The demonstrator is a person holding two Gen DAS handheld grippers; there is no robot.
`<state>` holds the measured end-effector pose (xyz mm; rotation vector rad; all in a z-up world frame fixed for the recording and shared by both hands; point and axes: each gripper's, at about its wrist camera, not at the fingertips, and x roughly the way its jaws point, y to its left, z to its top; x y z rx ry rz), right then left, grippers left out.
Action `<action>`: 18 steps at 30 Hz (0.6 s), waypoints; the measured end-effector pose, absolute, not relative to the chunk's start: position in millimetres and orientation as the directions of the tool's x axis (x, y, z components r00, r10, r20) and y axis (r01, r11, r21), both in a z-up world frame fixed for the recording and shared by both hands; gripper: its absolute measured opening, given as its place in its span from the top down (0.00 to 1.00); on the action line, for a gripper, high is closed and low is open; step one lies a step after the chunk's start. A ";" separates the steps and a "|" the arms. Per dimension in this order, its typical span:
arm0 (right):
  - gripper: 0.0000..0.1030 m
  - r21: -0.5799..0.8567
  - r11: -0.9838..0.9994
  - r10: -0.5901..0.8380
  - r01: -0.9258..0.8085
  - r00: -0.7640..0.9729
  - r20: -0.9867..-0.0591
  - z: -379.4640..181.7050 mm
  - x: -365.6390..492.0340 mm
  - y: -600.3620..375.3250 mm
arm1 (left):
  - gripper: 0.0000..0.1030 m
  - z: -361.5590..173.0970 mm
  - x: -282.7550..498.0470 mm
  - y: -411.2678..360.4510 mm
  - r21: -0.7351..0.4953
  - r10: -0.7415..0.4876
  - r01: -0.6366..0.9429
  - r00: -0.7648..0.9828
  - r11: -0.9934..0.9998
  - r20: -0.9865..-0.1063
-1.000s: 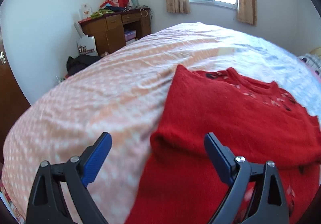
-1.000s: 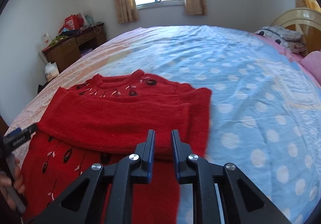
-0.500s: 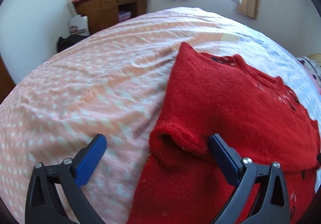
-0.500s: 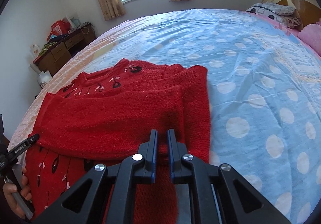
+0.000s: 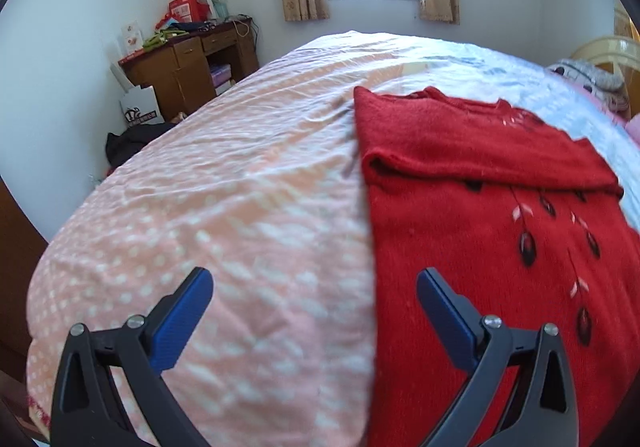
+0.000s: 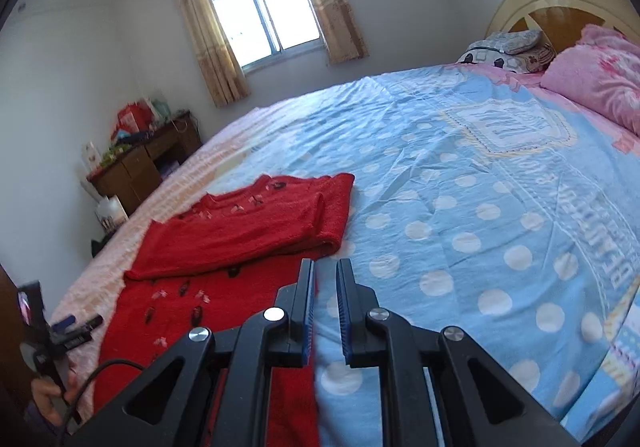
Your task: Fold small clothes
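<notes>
Left wrist view: red knitted sweater with dark leaf embroidery (image 5: pixel 480 247) lies flat on the bed's polka-dot cover, pink on one half and blue on the other (image 5: pixel 240 207), both sleeves crossed over the chest as a thick band.
Right wrist view: same sweater (image 6: pixel 240 239) seen left of the tool, straddling the line where pink cover meets blue; lower hem nearest the person.
Left gripper (image 5: pixel 316 287): jaws at full spread, nothing between them; the left one is above the bare pink cover, the right one above the sweater's near left edge.
Right gripper (image 6: pixel 325 279): jaws nearly together, a narrow gap showing, nothing held; clear of the cloth, above its right edge.
Handling, judged: light, soft, limp knit; will sag and stretch if lifted at one point; fuzzy surface should grip well, no breakage risk.
Hold points, judged: the two hem corners, one per tool, pinching both layers.
Caution: sleeve band may slide out of place if dragged.
</notes>
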<state>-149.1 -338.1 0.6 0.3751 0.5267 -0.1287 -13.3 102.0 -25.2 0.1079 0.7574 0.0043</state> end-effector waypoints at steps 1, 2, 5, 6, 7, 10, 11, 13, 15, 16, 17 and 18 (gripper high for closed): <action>0.89 0.358 0.910 -0.009 0.207 0.876 -0.483 4.0 -155.7 -338.3 | 0.00 -24.8 -16.3 98.5 0.107 0.050 0.033 0.722 0.994 -0.690; 0.89 0.400 0.897 0.018 0.187 0.889 -0.457 6.1 -159.0 -338.5 | 0.00 -24.4 -18.2 96.2 0.113 0.056 0.032 0.720 0.993 -0.692; 0.89 0.569 0.819 0.170 0.072 0.917 -0.361 13.9 -165.8 -340.3 | 0.00 -20.8 -30.3 88.2 0.120 0.060 0.034 0.715 0.992 -0.696; 0.89 0.611 0.791 0.210 0.037 0.921 -0.327 18.3 -168.6 -339.2 | 0.00 -19.4 -33.8 84.2 0.125 0.062 0.036 0.712 0.991 -0.699; 0.89 0.629 0.777 0.228 0.017 0.924 -0.307 22.3 -171.1 -337.6 | 0.00 -18.4 -37.6 82.8 0.132 0.066 0.037 0.712 0.991 -0.699; 0.89 0.667 0.741 0.296 -0.077 0.929 -0.222 42.0 -185.4 -331.9 | 0.00 -14.6 -51.1 75.6 0.139 0.053 0.061 0.719 0.988 -0.693; 0.89 0.680 0.725 0.323 -0.111 0.926 -0.193 48.3 -190.8 -330.5 | 0.00 -13.6 -54.5 74.7 0.136 0.045 0.069 0.720 0.988 -0.693; 0.88 0.716 0.671 0.400 -0.191 0.907 -0.133 62.8 -204.6 -328.2 | 0.00 -8.9 -64.4 72.1 0.122 0.021 0.088 0.722 0.989 -0.692; 0.84 0.741 0.624 0.461 -0.250 0.883 -0.089 75.3 -216.4 -328.2 | 0.00 -2.6 -74.6 70.8 0.097 -0.008 0.104 0.722 0.990 -0.692; 0.83 0.740 0.609 0.485 -0.284 0.872 -0.065 85.4 -226.8 -326.8 | 0.00 0.9 -79.2 70.4 0.085 -0.023 0.113 0.720 0.990 -0.693; 0.83 0.730 0.612 0.498 -0.305 0.866 -0.055 94.3 -235.6 -324.2 | 0.00 4.6 -83.6 69.2 0.073 -0.038 0.123 0.717 0.990 -0.696; 0.83 0.714 0.621 0.508 -0.324 0.860 -0.051 103.4 -244.8 -322.2 | 0.00 10.5 -90.7 69.4 0.057 -0.060 0.139 0.710 0.989 -0.702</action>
